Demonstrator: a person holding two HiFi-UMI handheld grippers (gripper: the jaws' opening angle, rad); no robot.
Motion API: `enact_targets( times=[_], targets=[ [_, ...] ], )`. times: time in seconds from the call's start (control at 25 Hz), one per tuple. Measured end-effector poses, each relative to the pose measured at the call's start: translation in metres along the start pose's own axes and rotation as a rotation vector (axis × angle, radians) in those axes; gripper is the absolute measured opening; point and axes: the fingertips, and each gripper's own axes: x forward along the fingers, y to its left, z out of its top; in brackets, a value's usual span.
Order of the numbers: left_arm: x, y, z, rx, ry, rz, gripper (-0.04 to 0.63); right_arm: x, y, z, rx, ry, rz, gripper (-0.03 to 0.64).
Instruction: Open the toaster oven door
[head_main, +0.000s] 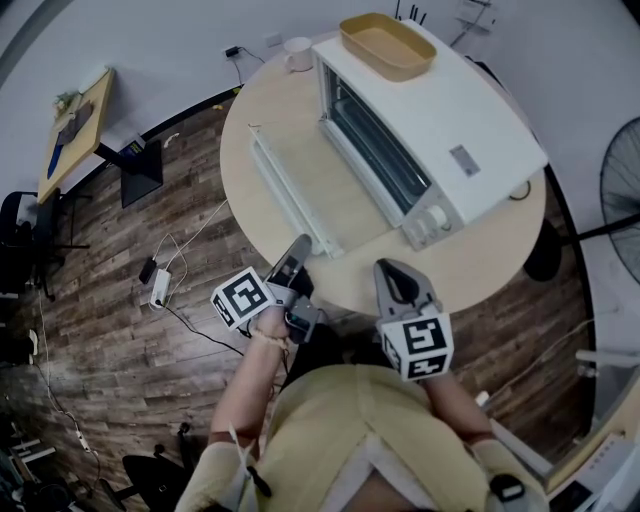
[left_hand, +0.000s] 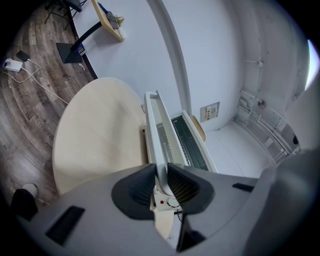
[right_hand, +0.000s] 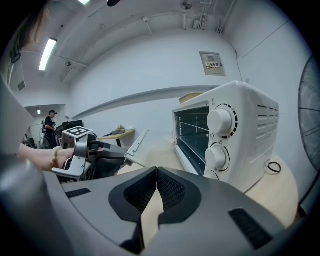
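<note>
**Head view.**
- Oven (head_main: 440, 120): white, on the round counter (head_main: 480, 260), with a tan tray (head_main: 386, 45) loose on its roof.
- Door (head_main: 300, 185): already swung far down toward me, cavity exposed.
- Left claw (head_main: 296, 250): at the near end of the door's front edge.
- Right claw (head_main: 392, 272): hovers at the counter's rim, just beside the knob corner and touching nothing.
- Risk: I am not bracing the oven. A downward pull past the hinge's stop could tip or drag it forward and send the tray sliding.

**Left gripper view.**
- Left claw (left_hand: 161, 175): narrow, with both pads pressed on the handle (left_hand: 156, 125), a white bar running away from the camera.
- Grip point: close to the bar's end, not its middle.
- Risk: an off-centre pull twists the door. The smooth bar could also slip out sideways, and I judge the door would then drop or spring back.

**Right gripper view.**
- Right claw (right_hand: 156, 172): closed and empty, with the pads meeting.
- Door (right_hand: 136, 142): slanted, its handle edge clear of the counter, so I judge the opening nearly done.
- Knobs (right_hand: 220, 120): just beside my right claw.
- Risk: drifting right could bump a knob.
</note>
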Motion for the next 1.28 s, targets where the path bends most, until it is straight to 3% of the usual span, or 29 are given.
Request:
enact_targets(
  times=[0.4,1.28],
  targets=[
    [-0.006,0.034,-0.004,0.036,0.006,0.065,0.075,0.006,0.001,-0.005,0.004,0.011,0.008,0.004],
    [-0.007,0.09,-0.02,-0.055,0.022,0.172,0.071,0.026,-0.008,-0.043,0.024,0.097,-0.012,0.005]
  ],
)
